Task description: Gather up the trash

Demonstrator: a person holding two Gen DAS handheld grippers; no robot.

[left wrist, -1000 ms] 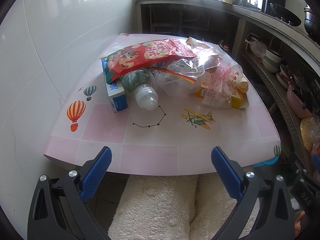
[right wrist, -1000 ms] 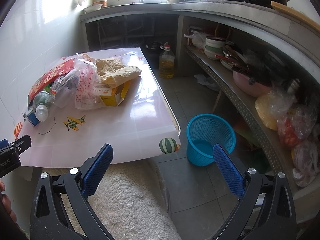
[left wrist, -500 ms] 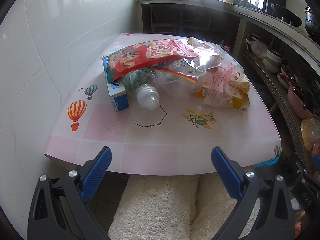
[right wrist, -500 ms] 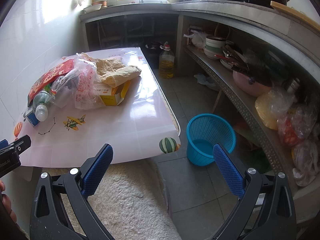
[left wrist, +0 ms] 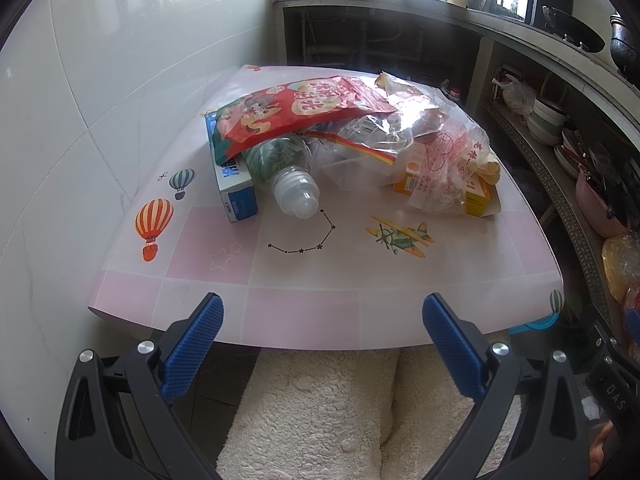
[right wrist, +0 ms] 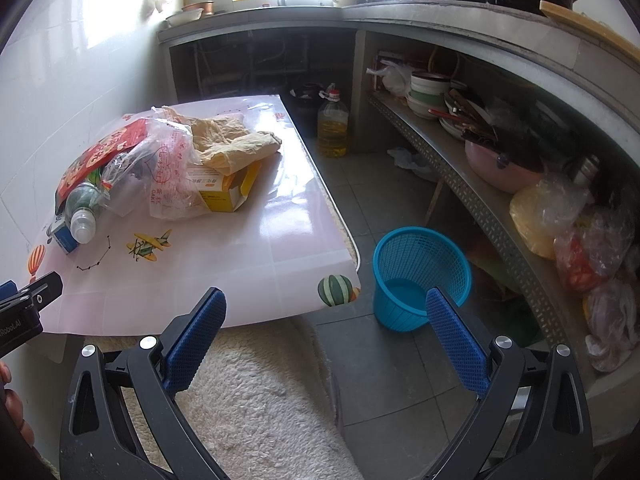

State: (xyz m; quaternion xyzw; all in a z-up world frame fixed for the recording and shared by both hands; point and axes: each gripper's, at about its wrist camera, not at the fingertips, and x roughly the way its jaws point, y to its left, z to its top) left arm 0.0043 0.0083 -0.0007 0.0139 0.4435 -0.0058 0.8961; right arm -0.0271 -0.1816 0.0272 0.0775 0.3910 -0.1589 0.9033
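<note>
Tiled kitchen corner, pink patterned bench (left wrist: 320, 280) straight ahead of the left tongs (left wrist: 322, 332), which hang wide apart and empty just short of its near edge, above a white fleecy rug (left wrist: 320, 408). Heaped on the bench well beyond those tongs: a red snack bag (left wrist: 296, 112) lying over a blue-and-white carton (left wrist: 236, 192) and a clear plastic bottle (left wrist: 288, 176), capped end pointing back toward the tongs. Ahead and to the right, a crumpled clear plastic bag (left wrist: 432, 148) draped on an open yellow box (left wrist: 476, 196).

Right tongs (right wrist: 326, 336) likewise spread wide and holding nothing, poised over rug (right wrist: 248, 392) and grey floor tiles beside the bench corner. Same heap ahead and to their left, with a wad of tan paper (right wrist: 236, 144) resting on the yellow box (right wrist: 228, 192). Blue mesh basket (right wrist: 420, 272) standing on the floor just ahead and slightly right, close to the bench corner. Oil bottle (right wrist: 333, 128) farther ahead on the floor; shelf of bowls and bags along the right.
</note>
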